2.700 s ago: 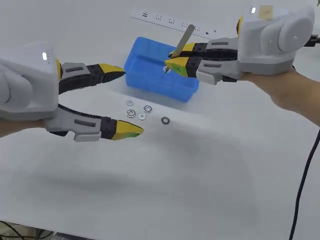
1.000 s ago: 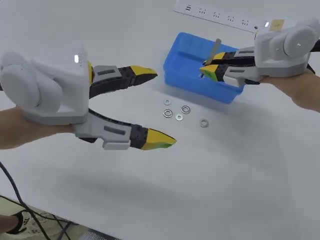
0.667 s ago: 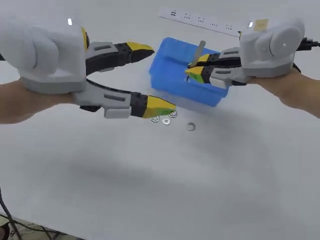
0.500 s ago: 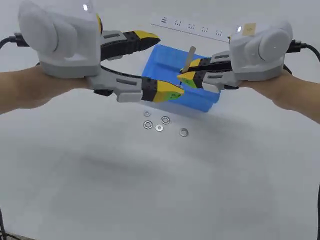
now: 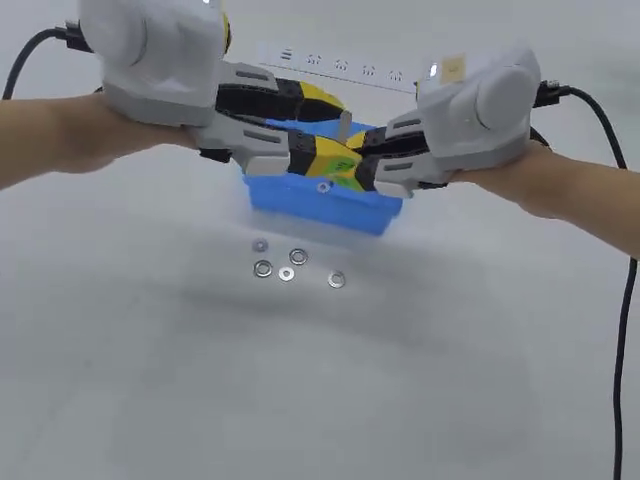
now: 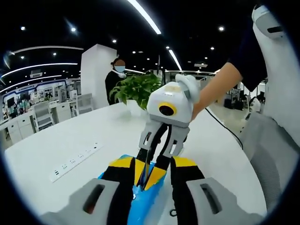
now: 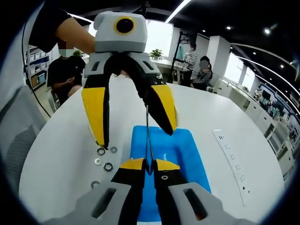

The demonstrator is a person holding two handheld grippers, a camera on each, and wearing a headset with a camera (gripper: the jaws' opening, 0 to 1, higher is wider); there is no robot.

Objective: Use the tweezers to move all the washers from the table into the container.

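Observation:
Several small metal washers (image 5: pixel 287 265) lie loose on the white table in front of the blue container (image 5: pixel 330 205). My right gripper (image 5: pixel 350 160) hovers above the container, shut on the thin tweezers (image 7: pixel 147 136), which point forward from its jaws. My left gripper (image 5: pixel 342 130) comes from the left and is open, with its yellow jaws standing on either side of the tweezers. In the right gripper view the left gripper (image 7: pixel 135 135) straddles the tweezers above the container (image 7: pixel 173 150), and the washers (image 7: pixel 104 157) lie to the left. In the left gripper view the right gripper (image 6: pixel 147 176) sits between my open jaws.
A white power strip (image 5: pixel 330 62) lies on the table behind the container. A black cable (image 5: pixel 625 300) hangs at the right edge. Open white table spreads in front of the washers. People stand and sit far behind the round table.
My left gripper has swung right and up from beside the washers until its open jaws straddle the tweezers over the container. The right gripper stays shut on the tweezers. The washers lie as before.

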